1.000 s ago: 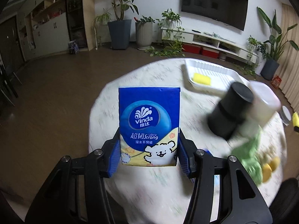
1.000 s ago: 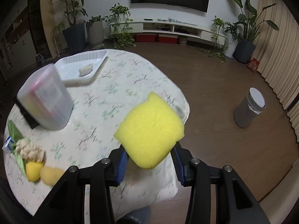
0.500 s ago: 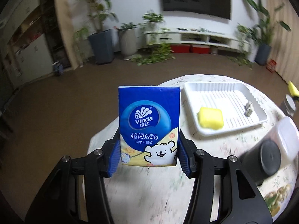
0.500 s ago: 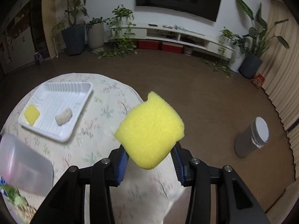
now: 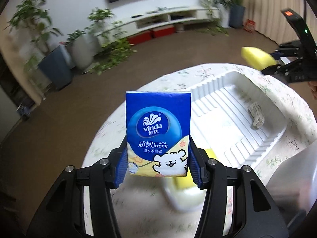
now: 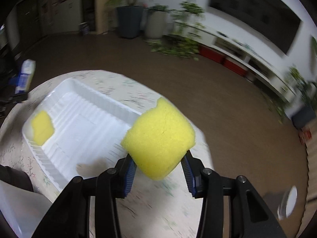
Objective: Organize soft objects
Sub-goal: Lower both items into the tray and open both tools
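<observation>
The left gripper (image 5: 158, 158) pinches a blue tissue pack (image 5: 158, 132) by its lower sides, blue pads pressed against both edges, and the pack stands upright in the air over the table (image 5: 111, 127), above the near end of a white ribbed tray (image 5: 223, 130). The right gripper (image 6: 158, 168) clamps a yellow sponge (image 6: 159, 141), which bulges out ahead of the pads; it hangs over the tray's end closest to that camera, near the table's edge. In the left wrist view the same sponge (image 5: 257, 58) and right gripper (image 5: 276, 65) show at the upper right, above the far side of the tray.

The tray (image 6: 83, 127) lies on the round table (image 6: 158, 208), which is covered by a floral cloth. Inside it, a smaller yellow sponge piece (image 6: 42, 128) rests in one end; in the left wrist view it (image 5: 183, 181) is mostly hidden behind the pack and left gripper. A small grey-beige knitted item (image 5: 256, 114) lies at the tray's other end, well apart from the sponge piece. In the right wrist view this spot is only a blurred brownish patch. A translucent white container (image 5: 295, 170) stands just beside the tray, at the table's near side. Much of both views is smeared by motion blur.
</observation>
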The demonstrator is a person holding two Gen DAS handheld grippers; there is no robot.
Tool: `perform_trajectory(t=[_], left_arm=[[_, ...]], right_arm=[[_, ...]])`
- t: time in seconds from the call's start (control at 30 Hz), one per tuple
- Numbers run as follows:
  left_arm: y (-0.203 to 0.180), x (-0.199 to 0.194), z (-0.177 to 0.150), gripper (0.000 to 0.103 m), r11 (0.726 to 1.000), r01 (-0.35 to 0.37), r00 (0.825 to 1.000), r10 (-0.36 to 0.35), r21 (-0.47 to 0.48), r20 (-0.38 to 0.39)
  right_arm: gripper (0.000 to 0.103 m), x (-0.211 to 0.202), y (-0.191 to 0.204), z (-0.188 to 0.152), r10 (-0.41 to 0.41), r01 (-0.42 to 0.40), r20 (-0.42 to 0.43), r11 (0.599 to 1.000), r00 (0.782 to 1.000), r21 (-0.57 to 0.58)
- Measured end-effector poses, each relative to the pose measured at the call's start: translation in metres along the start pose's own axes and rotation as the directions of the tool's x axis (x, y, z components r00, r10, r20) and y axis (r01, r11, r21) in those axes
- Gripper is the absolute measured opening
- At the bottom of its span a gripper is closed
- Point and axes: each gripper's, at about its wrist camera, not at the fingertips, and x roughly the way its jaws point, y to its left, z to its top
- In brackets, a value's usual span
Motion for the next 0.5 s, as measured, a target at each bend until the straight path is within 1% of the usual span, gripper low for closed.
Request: perform_trajectory(t=[0.07,0.13,0.3,0.37,0.47,0.5], left_arm=[[-0.004,0.015,0.009,0.05,0.999,0.04,0.999,-0.039,0.016,-0.024],[-0.009,0.027,0.013,0.05,0.998,0.064,0.997,-0.062,0.029,-0.047],[-0.033,0.054,0.012,0.05,0.986,0.123,0.988,-0.111,0.11,-0.103],[-0.039,0.062,0.012,0.05,0.985,0.121,0.988,-0.107,0.122,-0.113],[-0.04,0.067,0.013,0.05,0.987,0.129,0.986,-0.118,0.098,-0.114],[-0.042,0.071,0.013,0.05,0.988,0.121,0.986,-0.108,0.1,-0.124]], right_arm=[[0.046,0.012,0.018,0.007,0.033,-0.033,-0.013,0.998,0.999,-0.058],[0.046,0.026,0.035,0.011,0.057,-0.061,-0.036,0.992,0.998,-0.113],[0.046,0.045,0.06,0.013,0.11,-0.12,-0.063,0.976,0.992,-0.183],[0.047,0.051,0.066,0.011,0.12,-0.132,-0.075,0.971,0.99,-0.198],[0.047,0.059,0.071,0.01,0.114,-0.132,-0.093,0.966,0.989,-0.222],[0.047,0.062,0.072,0.009,0.112,-0.131,-0.096,0.966,0.989,-0.225]])
